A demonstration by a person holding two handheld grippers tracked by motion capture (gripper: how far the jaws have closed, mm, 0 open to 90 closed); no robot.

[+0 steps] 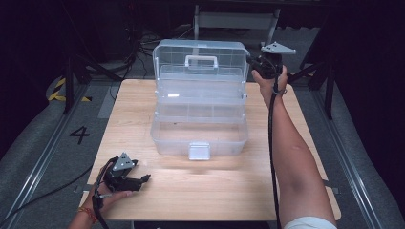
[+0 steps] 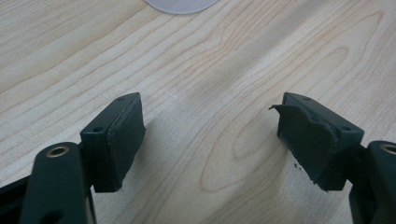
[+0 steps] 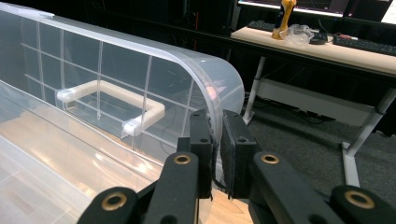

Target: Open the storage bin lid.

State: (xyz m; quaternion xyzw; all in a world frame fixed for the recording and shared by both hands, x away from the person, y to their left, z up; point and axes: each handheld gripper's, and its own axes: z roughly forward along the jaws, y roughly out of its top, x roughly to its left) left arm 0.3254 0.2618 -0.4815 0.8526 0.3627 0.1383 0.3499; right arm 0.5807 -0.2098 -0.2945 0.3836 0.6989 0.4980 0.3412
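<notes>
At the near left corner of the wooden table [image 1: 224,191], the left tongs [image 1: 145,179] rest low over the bare boards in the person's left hand [image 1: 112,195], jaws standing well apart with nothing between them. In the left gripper view the two black pads [image 2: 123,140] frame plain wood grain, and the edge of a pale plastic piece [image 2: 180,4] shows at the top.

Farther in, at the middle of the table, a clear plastic toolbox [image 1: 199,136] sits wide open, its white latch [image 1: 199,150] facing the person and its tiered trays [image 1: 200,95] stepped up and back toward the far edge.

At the back, the lid [image 1: 200,57] stands upright with its white handle [image 1: 201,61] facing forward. The person's right arm [image 1: 293,157] stretches along the right side of the table to the lid's upper right corner, where the right tongs [image 1: 250,61] are clamped on the lid's rim. The right gripper view shows the clear rounded edge of the lid [image 3: 205,84] pinched between the two pads [image 3: 233,149], the handle [image 3: 112,100] off to the left.

Beyond the table lie a grey floor [image 3: 303,135] and a second desk [image 3: 327,46] with a keyboard.
</notes>
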